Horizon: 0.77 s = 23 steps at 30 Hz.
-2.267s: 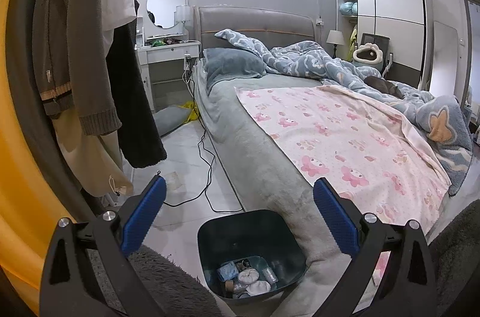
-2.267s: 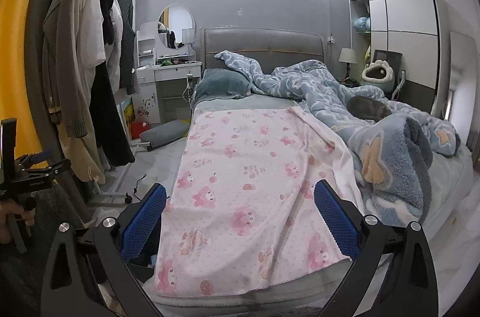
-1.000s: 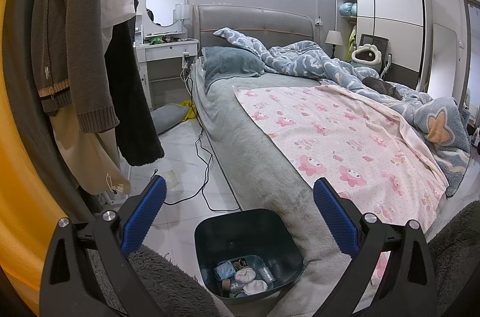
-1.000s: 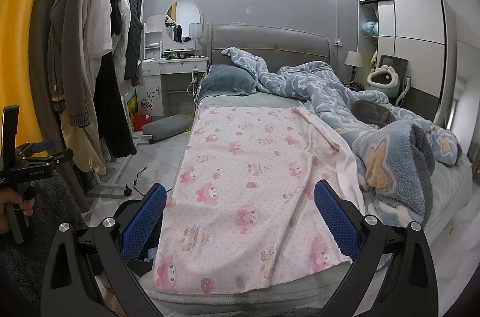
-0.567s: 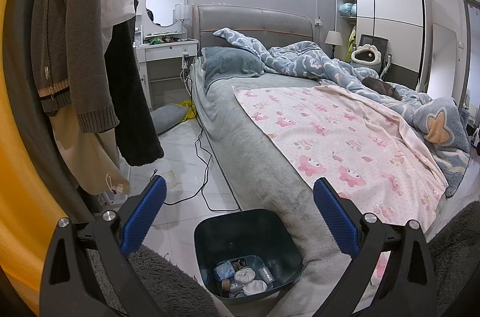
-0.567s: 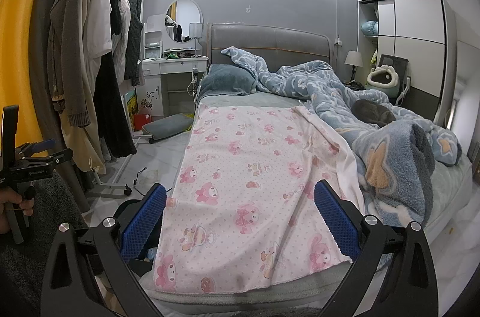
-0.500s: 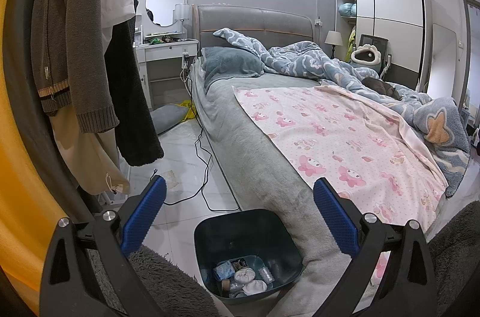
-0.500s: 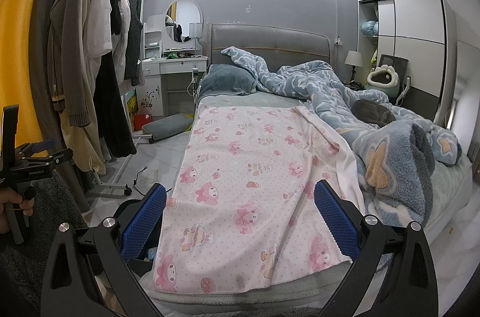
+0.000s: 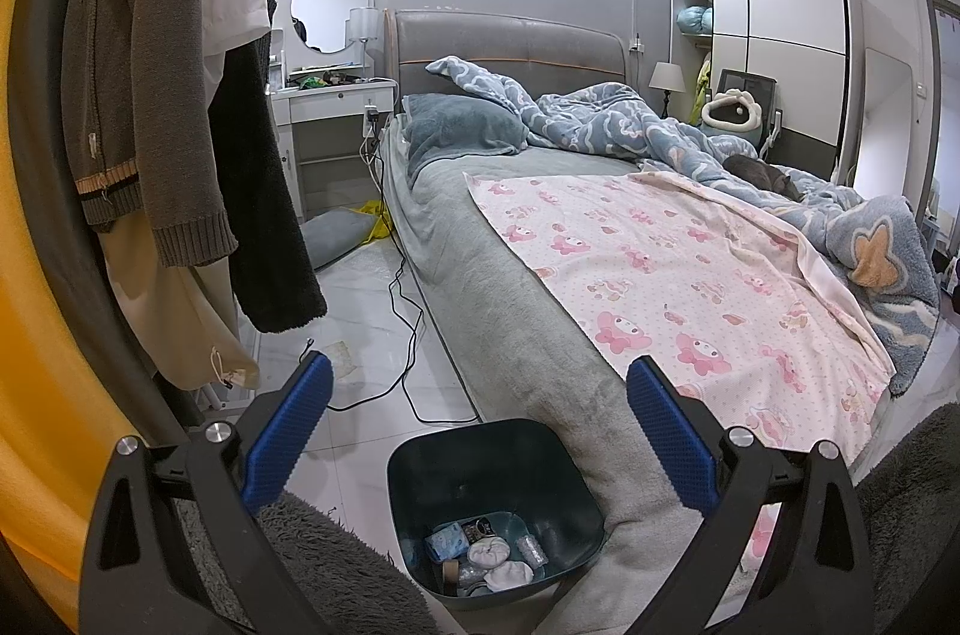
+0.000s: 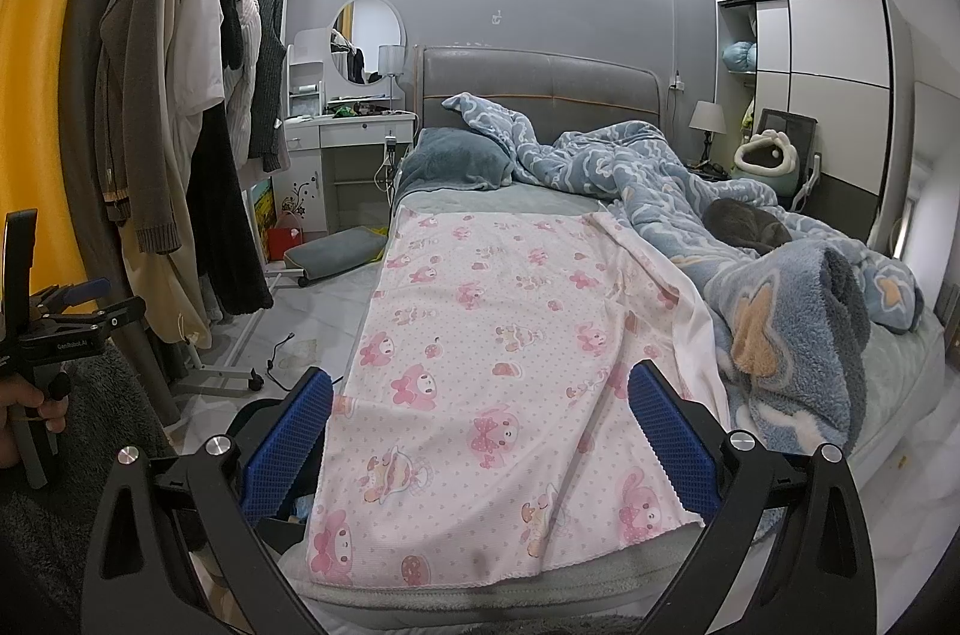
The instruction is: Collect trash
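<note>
Both the left gripper point(image 9: 477, 431) and right gripper point(image 10: 480, 434) have jaws wide apart, holding nothing; the dark bin point(image 9: 420, 479) with wrappers stands on the floor at the bed's point(image 9: 480, 287) corner; reaching for the floor scrap point(image 9: 341, 356) risks snagging the black cable point(image 9: 408, 329)

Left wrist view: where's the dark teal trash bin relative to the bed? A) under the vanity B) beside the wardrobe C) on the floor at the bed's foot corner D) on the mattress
C: the trash bin stands on the tiled floor against the foot corner of the bed, with wrappers and wadded tissues in its bottom.
</note>
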Available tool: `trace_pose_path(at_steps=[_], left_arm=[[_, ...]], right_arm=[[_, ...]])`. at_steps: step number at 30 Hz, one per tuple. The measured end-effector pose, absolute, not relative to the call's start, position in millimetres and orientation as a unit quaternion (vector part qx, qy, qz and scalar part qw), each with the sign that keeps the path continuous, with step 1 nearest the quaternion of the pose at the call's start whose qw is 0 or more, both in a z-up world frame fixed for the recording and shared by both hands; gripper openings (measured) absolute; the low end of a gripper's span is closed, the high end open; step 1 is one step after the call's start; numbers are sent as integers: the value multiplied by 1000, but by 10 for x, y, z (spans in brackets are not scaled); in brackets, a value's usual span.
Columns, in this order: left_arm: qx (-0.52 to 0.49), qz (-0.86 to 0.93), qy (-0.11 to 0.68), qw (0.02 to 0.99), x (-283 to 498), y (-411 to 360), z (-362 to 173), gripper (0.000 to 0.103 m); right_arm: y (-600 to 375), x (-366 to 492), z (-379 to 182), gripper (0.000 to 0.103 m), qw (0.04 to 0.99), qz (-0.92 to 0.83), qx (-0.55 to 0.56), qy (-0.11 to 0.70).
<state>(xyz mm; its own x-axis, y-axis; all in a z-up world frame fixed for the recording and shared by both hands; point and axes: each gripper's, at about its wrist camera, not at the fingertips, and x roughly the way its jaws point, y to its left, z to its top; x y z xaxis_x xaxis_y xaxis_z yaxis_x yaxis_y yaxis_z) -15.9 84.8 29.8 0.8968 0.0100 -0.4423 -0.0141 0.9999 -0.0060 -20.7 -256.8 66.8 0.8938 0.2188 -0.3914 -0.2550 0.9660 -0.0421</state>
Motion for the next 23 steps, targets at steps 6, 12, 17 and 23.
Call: trace_pose_path(at_steps=[6, 12, 17, 23], left_arm=[[-5, 7, 228, 974, -161, 848, 299, 100], [-5, 7, 227, 974, -160, 848, 299, 100], [-6, 7, 228, 974, -158, 850, 297, 100], [-5, 7, 228, 974, -174, 824, 295, 100]], right_arm=[[-2564, -206, 667, 100, 972, 122, -46, 196], [-2564, -205, 668, 100, 972, 122, -46, 196], [-2562, -205, 668, 100, 972, 122, -46, 196], [-2569, -201, 672, 100, 972, 122, -46, 196]])
